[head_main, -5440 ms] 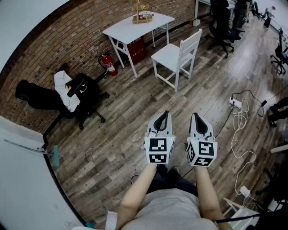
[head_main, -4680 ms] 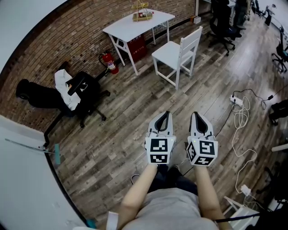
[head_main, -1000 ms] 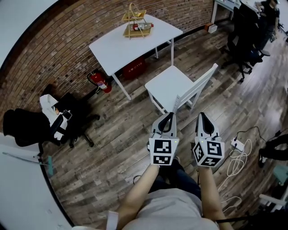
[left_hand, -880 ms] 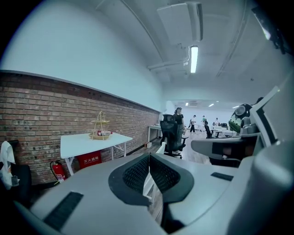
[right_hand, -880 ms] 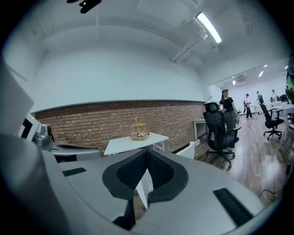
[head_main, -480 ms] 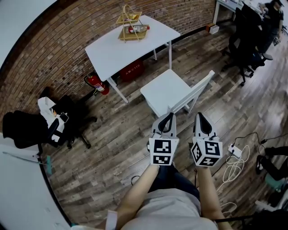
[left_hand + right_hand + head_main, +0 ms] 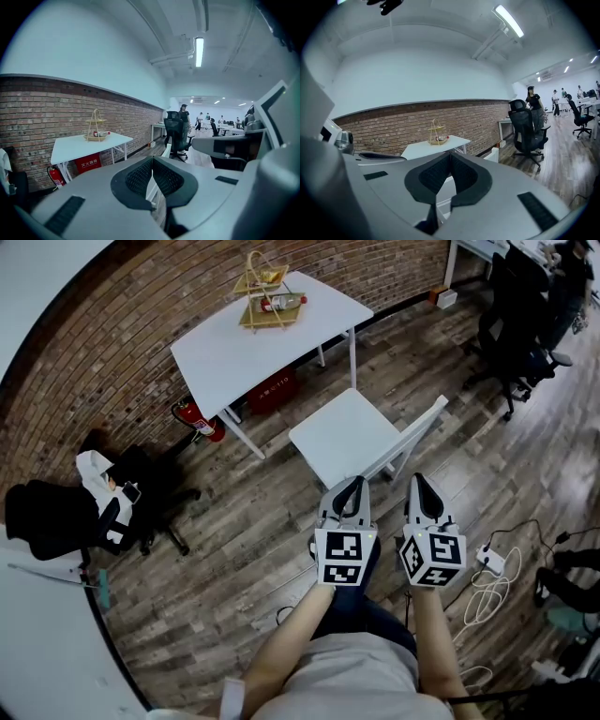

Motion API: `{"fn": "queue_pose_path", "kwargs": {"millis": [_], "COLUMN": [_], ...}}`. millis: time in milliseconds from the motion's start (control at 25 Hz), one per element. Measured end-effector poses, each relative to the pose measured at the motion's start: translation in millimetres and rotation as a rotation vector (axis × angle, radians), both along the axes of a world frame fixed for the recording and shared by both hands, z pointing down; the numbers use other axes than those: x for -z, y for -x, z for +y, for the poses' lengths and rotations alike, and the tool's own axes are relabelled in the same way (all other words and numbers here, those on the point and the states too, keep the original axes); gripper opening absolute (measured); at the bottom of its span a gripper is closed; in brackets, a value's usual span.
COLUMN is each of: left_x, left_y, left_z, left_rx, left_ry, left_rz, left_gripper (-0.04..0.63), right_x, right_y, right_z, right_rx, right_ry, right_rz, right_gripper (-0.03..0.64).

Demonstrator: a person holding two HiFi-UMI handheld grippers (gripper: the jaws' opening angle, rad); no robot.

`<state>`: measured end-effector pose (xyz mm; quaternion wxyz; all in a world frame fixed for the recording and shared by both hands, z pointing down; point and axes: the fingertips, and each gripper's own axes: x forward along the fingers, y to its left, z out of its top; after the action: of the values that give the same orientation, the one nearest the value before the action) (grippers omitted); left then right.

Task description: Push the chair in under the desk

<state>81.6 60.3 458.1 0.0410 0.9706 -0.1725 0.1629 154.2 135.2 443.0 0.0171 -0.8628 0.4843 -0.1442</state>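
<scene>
A white wooden chair (image 7: 352,435) stands on the plank floor a little out from a white desk (image 7: 262,334), its slatted back (image 7: 412,437) toward me. My left gripper (image 7: 350,486) hovers just short of the backrest's near end, shut and empty. My right gripper (image 7: 418,484) is beside it, also shut and empty, close to the backrest. In the left gripper view the desk (image 7: 86,143) shows at left and a strip of the chair (image 7: 152,190) below the jaws. In the right gripper view the desk (image 7: 433,146) and the chair's back (image 7: 493,153) show beyond the shut jaws.
A wire basket with a bottle (image 7: 265,292) sits on the desk. A red box (image 7: 272,390) lies under it, a fire extinguisher (image 7: 194,420) beside it. Black office chairs (image 7: 131,507) stand at left and far right (image 7: 511,329). A power strip and cables (image 7: 492,563) lie right.
The view has closed in on the chair over the last seconds: chair and desk now lie larger and nearer, with both shut grippers right at the backrest.
</scene>
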Motion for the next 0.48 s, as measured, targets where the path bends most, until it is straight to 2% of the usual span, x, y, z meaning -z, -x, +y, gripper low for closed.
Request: {"fn": "queue_pose_path", "kwargs": {"millis": [480], "left_x": [-17], "left_y": [-69], "left_z": [-31], "left_rx": [0.015], "left_ry": [0.040], "left_rz": [-0.035], "left_gripper": [0.016], "right_x": [-8], "right_y": [-71], "right_z": [-31], "right_rx": [0.013], "right_ry": [0.029], "right_rz": [-0.002], "right_gripper": [0.015]}}
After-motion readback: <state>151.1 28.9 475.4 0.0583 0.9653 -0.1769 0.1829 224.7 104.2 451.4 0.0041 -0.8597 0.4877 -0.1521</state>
